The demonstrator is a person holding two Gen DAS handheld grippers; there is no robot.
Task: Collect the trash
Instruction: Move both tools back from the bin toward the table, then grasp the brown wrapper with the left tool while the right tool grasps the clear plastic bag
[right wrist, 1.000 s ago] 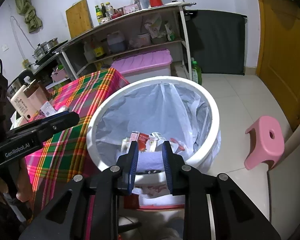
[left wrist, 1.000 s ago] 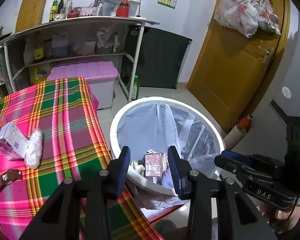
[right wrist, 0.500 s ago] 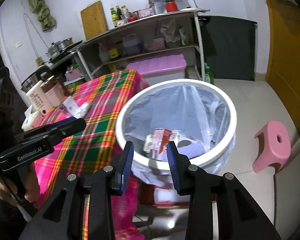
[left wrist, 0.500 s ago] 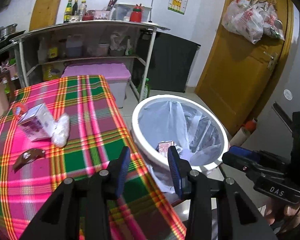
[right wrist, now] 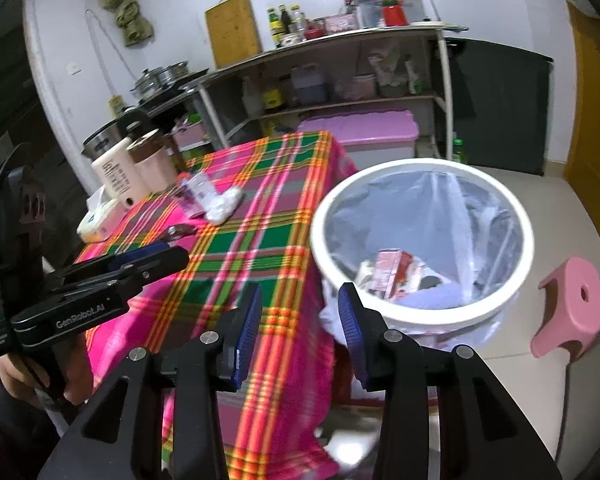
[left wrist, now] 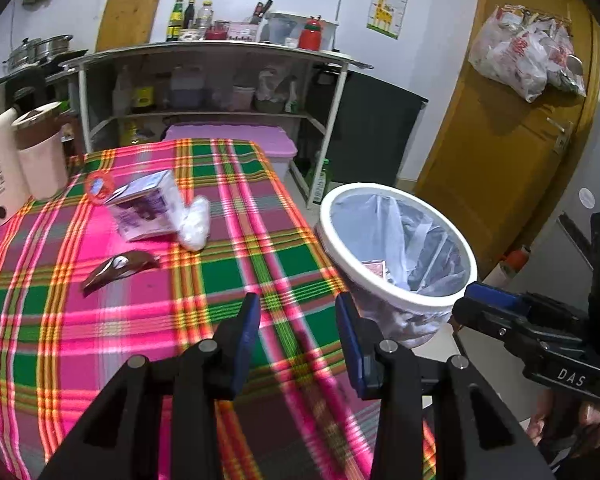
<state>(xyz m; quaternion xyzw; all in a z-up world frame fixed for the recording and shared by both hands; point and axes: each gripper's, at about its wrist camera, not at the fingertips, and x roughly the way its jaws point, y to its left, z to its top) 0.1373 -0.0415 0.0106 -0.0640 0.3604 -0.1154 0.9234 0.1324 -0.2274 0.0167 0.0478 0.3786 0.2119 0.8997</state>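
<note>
Both pairs of jaws are seen spread wide with nothing held between them. The left gripper (left wrist: 296,312) is held above the near part of a table covered by a pink, green and orange plaid cloth (left wrist: 148,320), its blue-padded fingers (left wrist: 248,320) pointing forward and slightly down toward the cloth. The right gripper (right wrist: 299,308) is held off the table's corner, aimed at the gap between the cloth's hanging edge and a white bin (right wrist: 516,208) that stands on the floor just beside the table. In the right view the left gripper is seen from the side, level over the table, gripped from below by a hand (right wrist: 32,376) at the frame's lower left. In the left view the right gripper (left wrist: 480,300) is seen at the far right, level, just past the bin.

Trash is left on the cloth, well ahead of the left gripper: a purple and white carton (left wrist: 148,208) lying on its side, a crumpled white plastic wad (left wrist: 196,224) touching its right end, and a brown wrapper (left wrist: 120,268) nearer, apart from both. The bin is lined with a clear bag (right wrist: 432,208), and a red carton (right wrist: 392,268) and other scraps are seen at its bottom. A pink stool (right wrist: 572,308) stands on the floor to the bin's right.
</note>
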